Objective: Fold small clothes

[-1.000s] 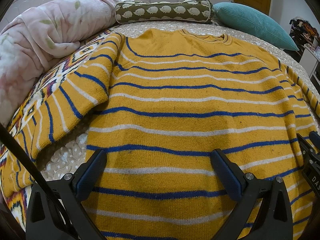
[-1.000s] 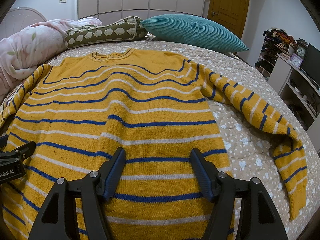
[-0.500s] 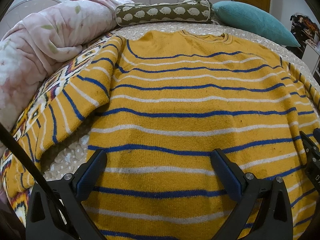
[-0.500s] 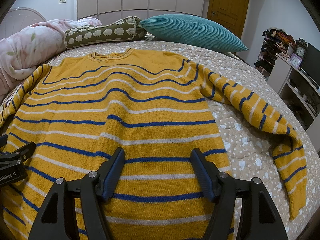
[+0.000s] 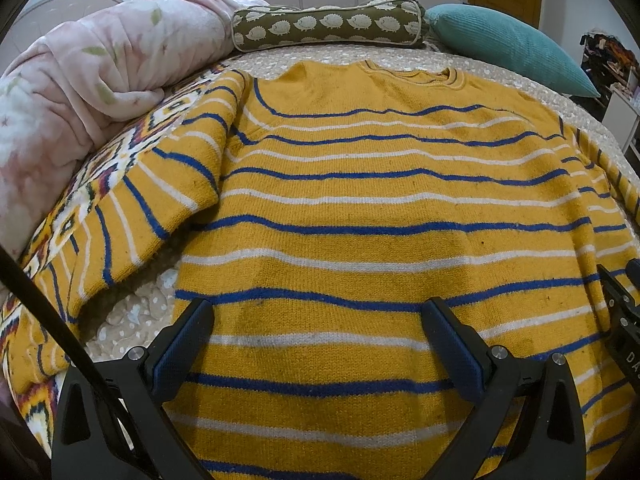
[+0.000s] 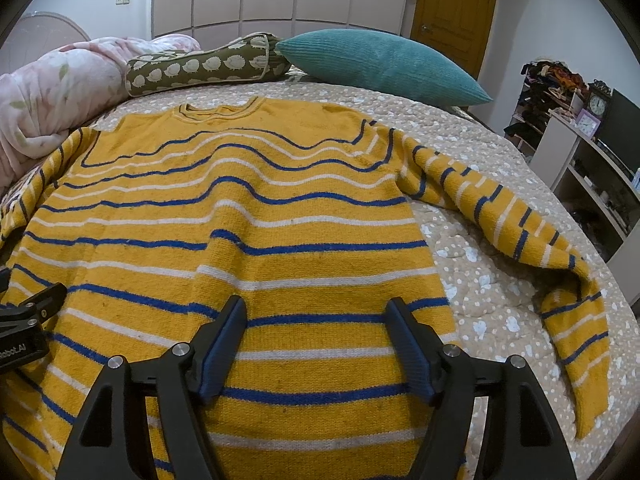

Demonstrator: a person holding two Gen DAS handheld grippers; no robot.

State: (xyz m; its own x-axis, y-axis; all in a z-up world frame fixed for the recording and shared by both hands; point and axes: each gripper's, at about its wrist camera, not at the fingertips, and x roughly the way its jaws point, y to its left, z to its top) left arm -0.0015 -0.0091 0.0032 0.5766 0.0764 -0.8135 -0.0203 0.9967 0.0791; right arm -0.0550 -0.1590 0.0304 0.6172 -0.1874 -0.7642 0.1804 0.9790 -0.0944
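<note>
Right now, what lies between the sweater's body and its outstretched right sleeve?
Only bare dotted bedspread separates the sweater body from the sleeve, in the right wrist view.

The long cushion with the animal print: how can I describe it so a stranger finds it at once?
Look at the head of the bed, beyond the collar of the yellow striped sweater. There lies the long cushion, between the pink blanket and the teal pillow. Only it is olive, roll-shaped and printed with pale hedgehogs.

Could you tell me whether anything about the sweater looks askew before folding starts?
Mostly flat, but the sweater has wavy ripples across its chest, and its right sleeve bends and bunches near the cuff. The other sleeve drapes over a patterned blanket.
</note>
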